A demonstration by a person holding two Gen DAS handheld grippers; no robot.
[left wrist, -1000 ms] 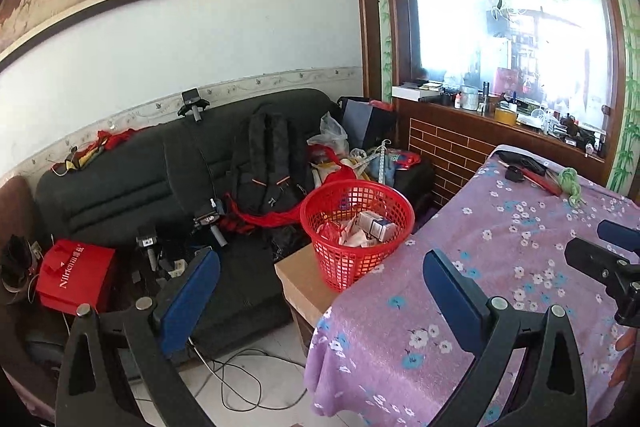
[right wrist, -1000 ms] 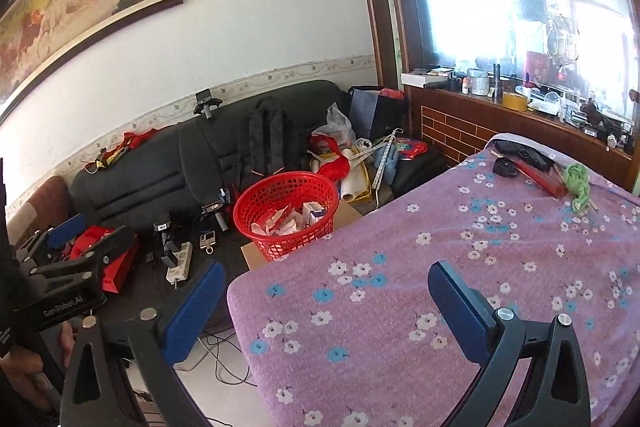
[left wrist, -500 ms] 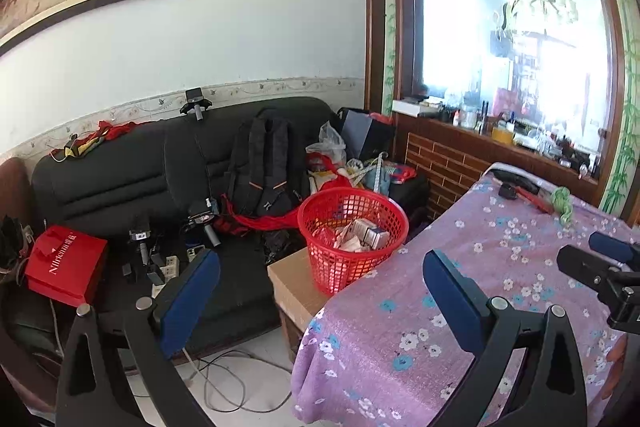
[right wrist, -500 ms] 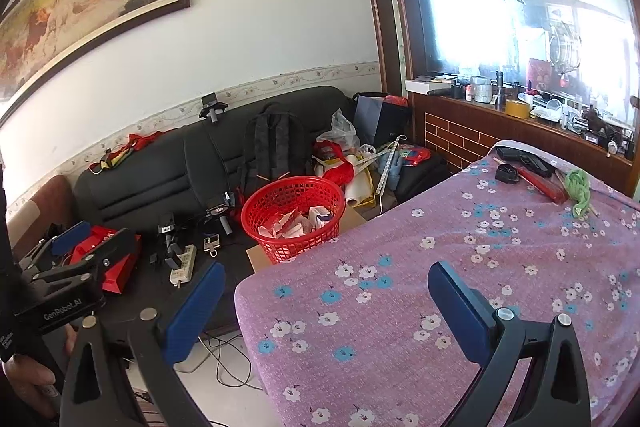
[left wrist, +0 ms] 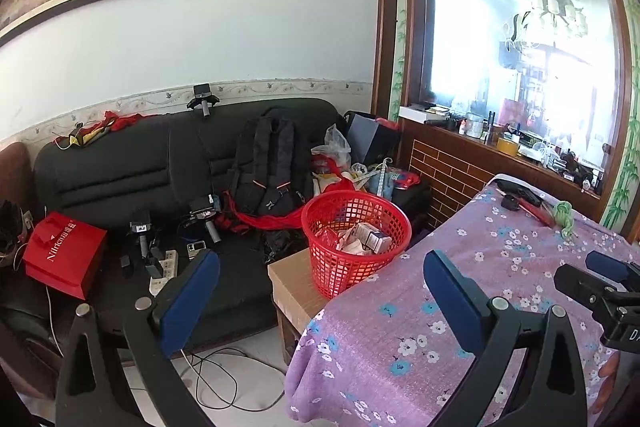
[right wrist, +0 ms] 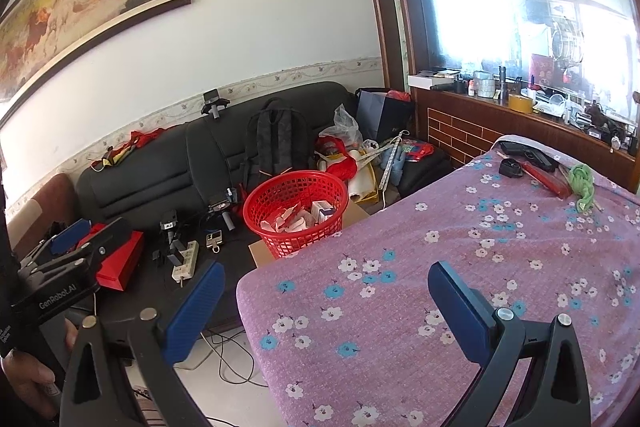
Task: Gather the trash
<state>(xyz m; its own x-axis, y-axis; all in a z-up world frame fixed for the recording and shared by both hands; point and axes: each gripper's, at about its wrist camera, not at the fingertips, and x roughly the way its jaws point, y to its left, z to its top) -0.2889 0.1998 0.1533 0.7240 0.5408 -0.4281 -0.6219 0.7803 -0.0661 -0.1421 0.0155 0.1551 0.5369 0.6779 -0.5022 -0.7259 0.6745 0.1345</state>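
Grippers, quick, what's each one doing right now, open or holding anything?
Left gripper: open, holding nothing.
Right gripper: open, holding nothing.

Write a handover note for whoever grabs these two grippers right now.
Left gripper: open, empty, held in the air at the table's near corner.
Right gripper: open, empty, held over the purple flowered tablecloth.
Red basket: sits on a cardboard box by the table's corner, already holding small boxes and wrappers.
Left on the table, far end: a black object, a red stick-like item and a green bundle; whether these count as trash is unclear.
Rest of the cloth looks bare.
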